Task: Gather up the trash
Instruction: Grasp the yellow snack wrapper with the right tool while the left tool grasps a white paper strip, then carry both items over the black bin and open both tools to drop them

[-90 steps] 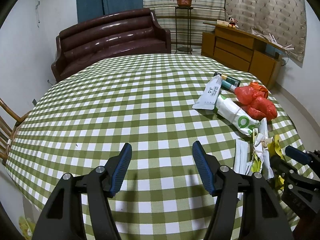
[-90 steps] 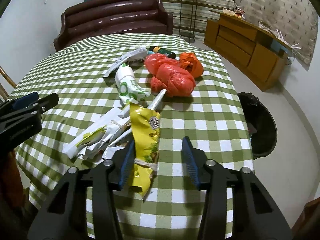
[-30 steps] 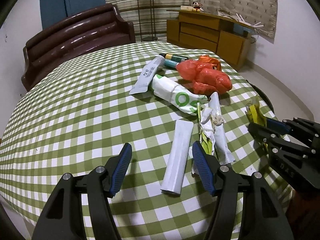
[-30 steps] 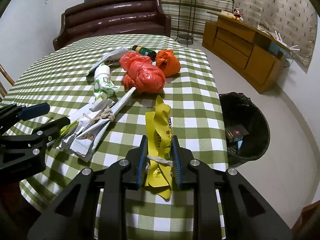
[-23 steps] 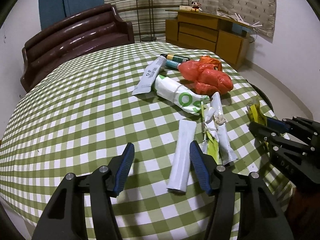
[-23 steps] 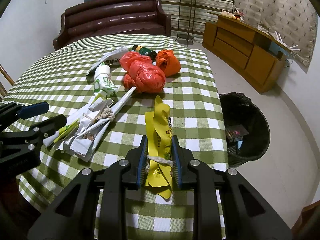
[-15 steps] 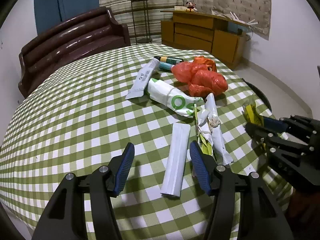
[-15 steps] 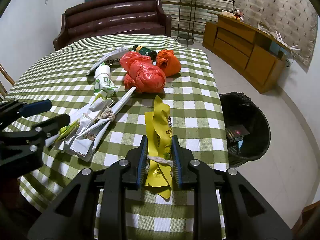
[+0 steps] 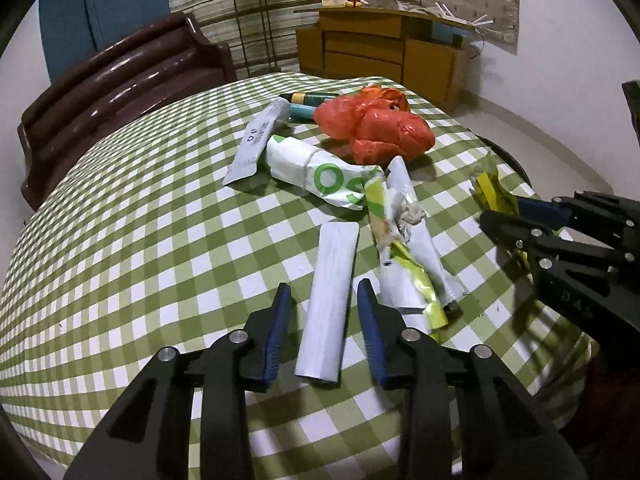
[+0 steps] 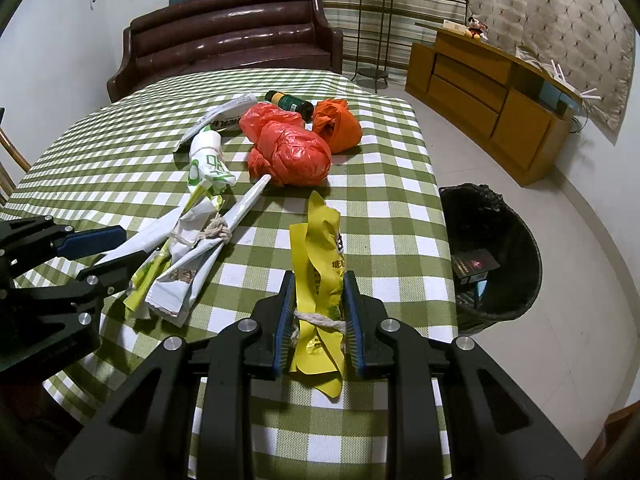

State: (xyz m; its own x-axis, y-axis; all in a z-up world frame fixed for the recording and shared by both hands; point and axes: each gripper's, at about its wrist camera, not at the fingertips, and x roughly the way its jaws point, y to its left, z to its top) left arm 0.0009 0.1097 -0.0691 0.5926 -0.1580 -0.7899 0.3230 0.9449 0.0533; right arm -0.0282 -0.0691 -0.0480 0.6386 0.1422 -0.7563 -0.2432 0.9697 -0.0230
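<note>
A green-checked tablecloth point(image 9: 140, 248) covers the table, bearing a white tube point(image 9: 330, 304), tied wrappers point(image 9: 404, 248), red bags point(image 10: 292, 152) and a bottle point(image 10: 290, 104).

bottle point(image 10: 289, 104): partly hidden behind red bag point(image 10: 290, 152)
bin point(image 10: 516, 240) contents: too dim to tell
wrapper print point(image 10: 338, 258): unreadable

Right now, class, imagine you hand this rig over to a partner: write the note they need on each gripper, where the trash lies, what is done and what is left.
Right gripper: shut on the yellow wrapper, held above the table edge, not yet binned.
Left gripper: open, fingers either side of the flat white packet, not gripping.
Black bin: on the floor right of the table, some trash already inside.
Left on the cloth: tied wrapper bundle, green-and-white roll, white tube, red bag, orange bag, dark bottle.
Next: probably drop the yellow wrapper in the bin, then grip the packet.
</note>
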